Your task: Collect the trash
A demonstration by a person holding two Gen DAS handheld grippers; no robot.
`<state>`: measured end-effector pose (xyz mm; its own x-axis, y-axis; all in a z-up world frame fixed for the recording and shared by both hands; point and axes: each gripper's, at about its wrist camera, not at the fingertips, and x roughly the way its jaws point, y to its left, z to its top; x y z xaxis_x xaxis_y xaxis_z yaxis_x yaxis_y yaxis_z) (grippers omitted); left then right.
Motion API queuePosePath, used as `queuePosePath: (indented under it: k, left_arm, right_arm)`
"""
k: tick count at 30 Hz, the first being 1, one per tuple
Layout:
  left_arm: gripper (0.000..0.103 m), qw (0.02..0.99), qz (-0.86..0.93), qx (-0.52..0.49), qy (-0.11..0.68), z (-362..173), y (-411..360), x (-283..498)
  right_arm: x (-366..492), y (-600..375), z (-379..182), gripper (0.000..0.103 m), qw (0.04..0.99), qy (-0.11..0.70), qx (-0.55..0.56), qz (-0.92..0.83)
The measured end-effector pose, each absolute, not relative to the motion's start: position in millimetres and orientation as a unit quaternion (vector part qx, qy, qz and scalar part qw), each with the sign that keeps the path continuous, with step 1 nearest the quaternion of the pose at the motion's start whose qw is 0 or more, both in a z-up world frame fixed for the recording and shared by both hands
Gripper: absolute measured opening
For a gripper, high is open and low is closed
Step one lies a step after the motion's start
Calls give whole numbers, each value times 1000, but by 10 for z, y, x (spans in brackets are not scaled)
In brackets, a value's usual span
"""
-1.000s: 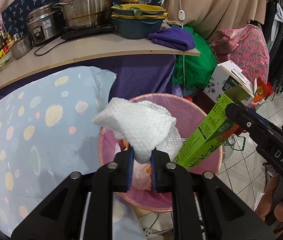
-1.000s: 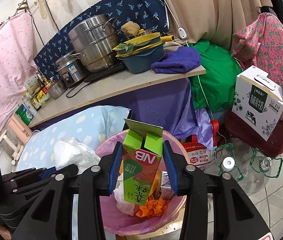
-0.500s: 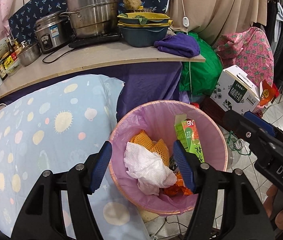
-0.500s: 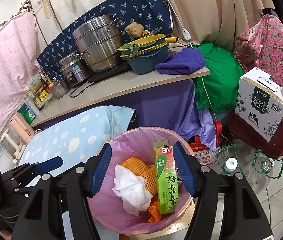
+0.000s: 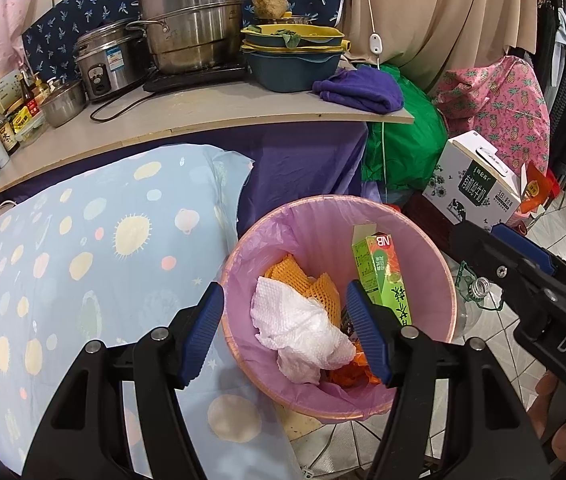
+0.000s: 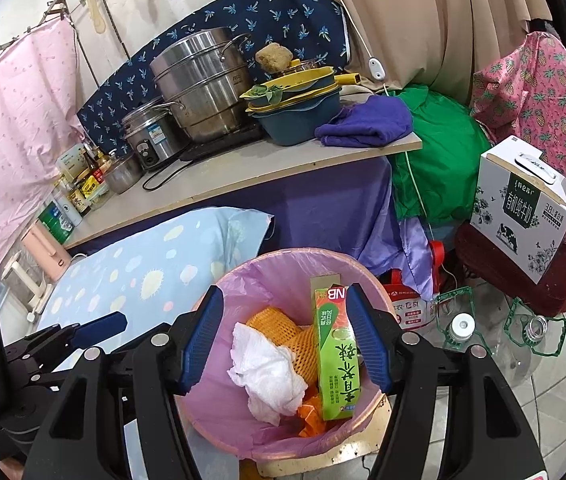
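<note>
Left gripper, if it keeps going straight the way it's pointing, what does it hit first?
Probably the crumpled white tissue lying in the pink-lined trash bin; the open left gripper points down at it. Depth is uncertain.

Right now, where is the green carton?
In both wrist views the green carton lies inside the pink bin, on its right side, beside the white tissue.

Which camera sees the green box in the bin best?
The right wrist view: the green box shows its whole front between the open tongs. In the left wrist view, the box is partly hidden behind one finger.
</note>
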<state>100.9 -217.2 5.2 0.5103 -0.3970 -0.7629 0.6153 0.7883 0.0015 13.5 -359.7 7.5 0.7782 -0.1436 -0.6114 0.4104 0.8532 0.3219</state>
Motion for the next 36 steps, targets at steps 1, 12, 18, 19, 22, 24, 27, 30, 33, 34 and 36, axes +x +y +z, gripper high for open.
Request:
queuePosePath:
  k: [1, 12, 18, 19, 22, 24, 27, 30, 33, 34, 36]
  left_arm:
    - [60, 858, -294, 137, 397, 51, -2163, 1005]
    - [62, 863, -280, 132, 399, 16, -1978, 928]
    - [68, 866, -267, 128, 403, -41, -1812, 863]
    - [68, 866, -265, 129, 403, -53, -1785, 851]
    - [73, 868, -257, 130, 404, -84, -1714, 800]
    - [76, 870, -251, 130, 404, -100, -1656, 774]
    - [80, 872, -244, 133, 403, -119, -1591, 731]
    - [84, 874, -237, 133, 403, -144, -1508, 690]
    - [86, 876, -231, 133, 403, -172, -1423, 650]
    - [87, 876, -228, 132, 404, -180, -1396, 638]
    - [89, 877, -222, 127, 406, -201, -1331, 618]
  right_arm:
    - [133, -3593, 75, 62, 916, 297, 225, -152]
    - [59, -3412, 54, 66, 916, 314, 195, -156]
    - [17, -3253, 33, 68, 916, 326, 177, -152]
    - [7, -3225, 26, 68, 916, 327, 175, -151]
    - [-14, -3152, 4, 69, 915, 333, 172, -148]
    - [-34, -3099, -16, 71, 914, 337, 170, -146]
    - [-81, -3027, -34, 76, 914, 340, 166, -146]
    - [-118, -2962, -49, 82, 913, 345, 162, -145]
    - [-154, -2905, -67, 84, 913, 349, 158, -143]
    - [-164, -2882, -75, 84, 912, 351, 156, -142]
    - [-188, -2852, -94, 84, 912, 354, 155, -141]
